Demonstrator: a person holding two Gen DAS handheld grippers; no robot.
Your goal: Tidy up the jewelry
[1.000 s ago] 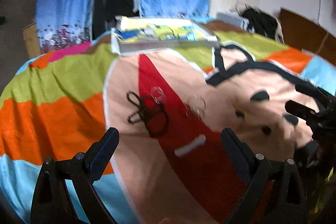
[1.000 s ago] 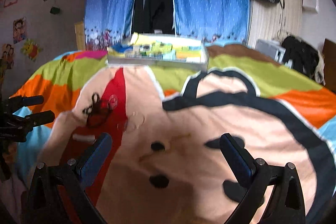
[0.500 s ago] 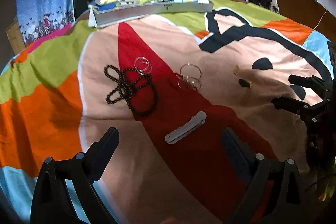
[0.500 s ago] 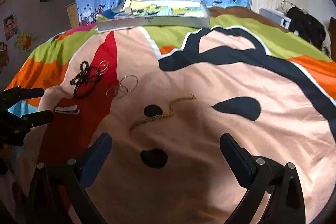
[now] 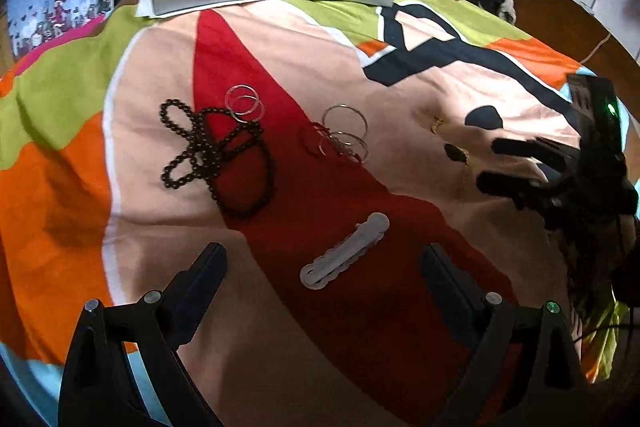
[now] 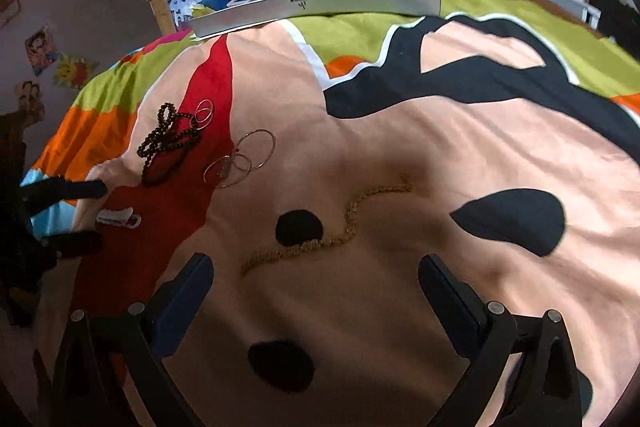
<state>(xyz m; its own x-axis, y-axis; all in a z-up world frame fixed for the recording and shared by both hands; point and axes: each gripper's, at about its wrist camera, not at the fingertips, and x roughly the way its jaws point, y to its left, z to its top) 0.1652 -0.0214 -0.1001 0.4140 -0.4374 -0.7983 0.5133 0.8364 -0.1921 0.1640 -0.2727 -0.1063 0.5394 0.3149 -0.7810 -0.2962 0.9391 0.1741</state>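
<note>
Left gripper (image 5: 320,267): its two fingers are wide apart and hold nothing. It hangs low in the left wrist view, just above the white hair clip.
Right gripper (image 6: 316,279): its two fingers are wide apart too, and empty. It hangs low in the right wrist view, near the gold chain.
White hair clip (image 5: 345,251): lies flat on the red part of the bedspread (image 5: 80,163), in the middle of the left wrist view, a bit below center. It looks stiff and light. A good hold looks to be across its thin middle.
Gold chain (image 6: 332,227): lies in a wavy line in the middle of the right wrist view, next to a black spot on the cloth. It looks thin, floppy and slippery. A pinch low on the cloth, at one bend, would likely work best.
Black bead string (image 5: 216,155): lies in loops, left of center in the left wrist view. It looks bendy and a bit heavier.
Thin rings (image 5: 344,135): a small pile right of the beads. More clear rings (image 5: 244,101) touch the beads. They look hard and slippery.
Gray tray (image 6: 320,1): far away at the top of the frame, with papers inside. The jewelry may belong there, though that is not sure.
</note>
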